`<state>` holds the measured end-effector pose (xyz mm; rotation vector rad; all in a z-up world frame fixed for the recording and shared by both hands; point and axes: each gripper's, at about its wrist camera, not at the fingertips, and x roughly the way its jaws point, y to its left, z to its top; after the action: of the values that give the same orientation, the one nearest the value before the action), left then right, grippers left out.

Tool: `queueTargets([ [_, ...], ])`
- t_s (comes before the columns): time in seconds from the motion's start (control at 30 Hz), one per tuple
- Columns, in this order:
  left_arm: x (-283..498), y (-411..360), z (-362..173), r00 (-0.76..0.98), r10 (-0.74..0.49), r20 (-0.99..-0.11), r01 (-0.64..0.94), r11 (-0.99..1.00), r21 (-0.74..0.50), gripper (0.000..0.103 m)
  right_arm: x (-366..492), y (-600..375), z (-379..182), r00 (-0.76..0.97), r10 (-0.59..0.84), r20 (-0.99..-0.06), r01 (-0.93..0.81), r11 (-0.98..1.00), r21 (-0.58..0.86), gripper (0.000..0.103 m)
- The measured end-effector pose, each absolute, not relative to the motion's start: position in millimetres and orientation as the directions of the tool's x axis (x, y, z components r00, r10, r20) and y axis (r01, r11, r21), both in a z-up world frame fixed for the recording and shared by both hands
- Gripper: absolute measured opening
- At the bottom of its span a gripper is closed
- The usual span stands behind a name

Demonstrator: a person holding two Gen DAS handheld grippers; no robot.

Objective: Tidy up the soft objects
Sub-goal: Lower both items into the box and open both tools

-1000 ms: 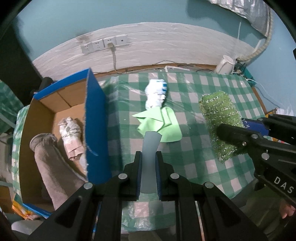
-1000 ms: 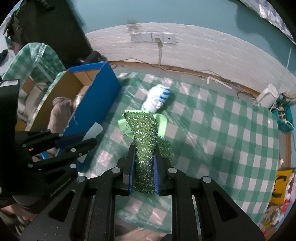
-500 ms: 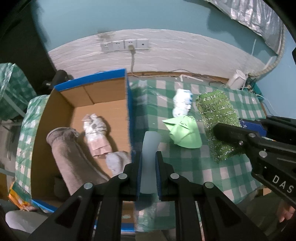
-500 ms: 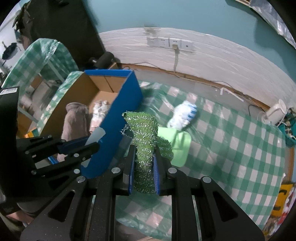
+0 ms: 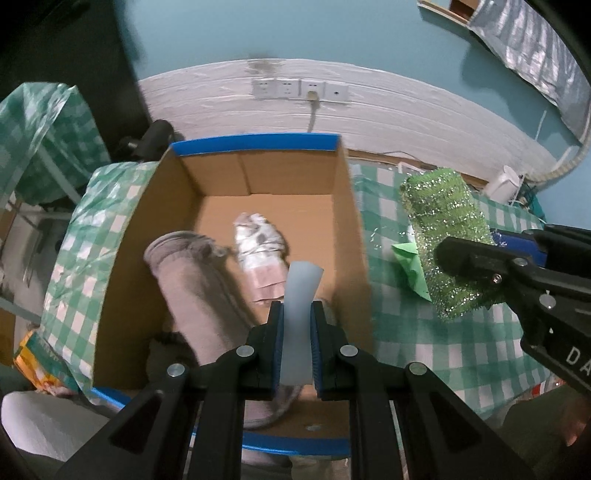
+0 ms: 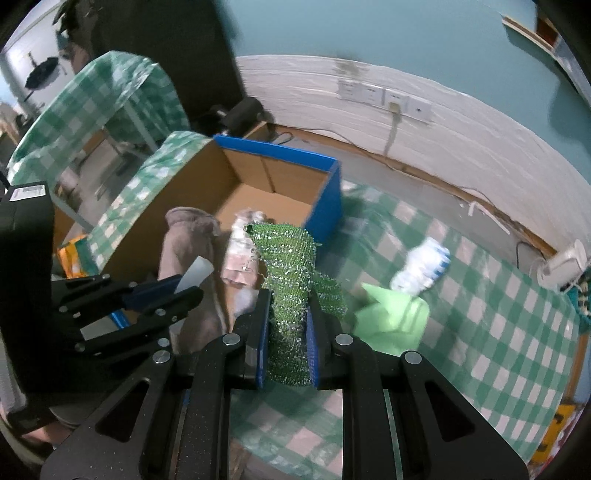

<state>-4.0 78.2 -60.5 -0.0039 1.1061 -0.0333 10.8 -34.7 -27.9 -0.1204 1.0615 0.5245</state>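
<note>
**Two in hand, two left on the worktop**

The cardboard box (image 5: 354,236) at frame centre already holds a grey sock (image 5: 195,291) and a pale bundle (image 5: 258,247). My left jaws pinch a pale translucent strip (image 5: 299,317) above it; my right jaws pinch the glittery green scrubber (image 6: 290,295). The green cloth (image 6: 395,317) and blue-white bundle (image 6: 421,269) wait, right of centre.

A teal wall (image 5: 369,33) fills the top, with a white band (image 5: 406,107) below it. A row of sockets (image 5: 299,89) sits at 12 o'clock, one with a cable (image 5: 312,114) plugged in. A green checked cloth (image 6: 480,295) covers the table. A silver sheet (image 5: 524,48) hangs at 2 o'clock.
</note>
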Motion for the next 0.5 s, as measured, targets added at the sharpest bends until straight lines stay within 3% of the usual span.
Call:
queueTargets([
  [0.5, -8, 144, -71, 0.431, 0.032, -0.902, -0.111, 0.994, -0.018, 0.013, 18, 32, -36, 0.324, 0.383, -0.865, -0.549, 0.821, 0.158, 0.017],
])
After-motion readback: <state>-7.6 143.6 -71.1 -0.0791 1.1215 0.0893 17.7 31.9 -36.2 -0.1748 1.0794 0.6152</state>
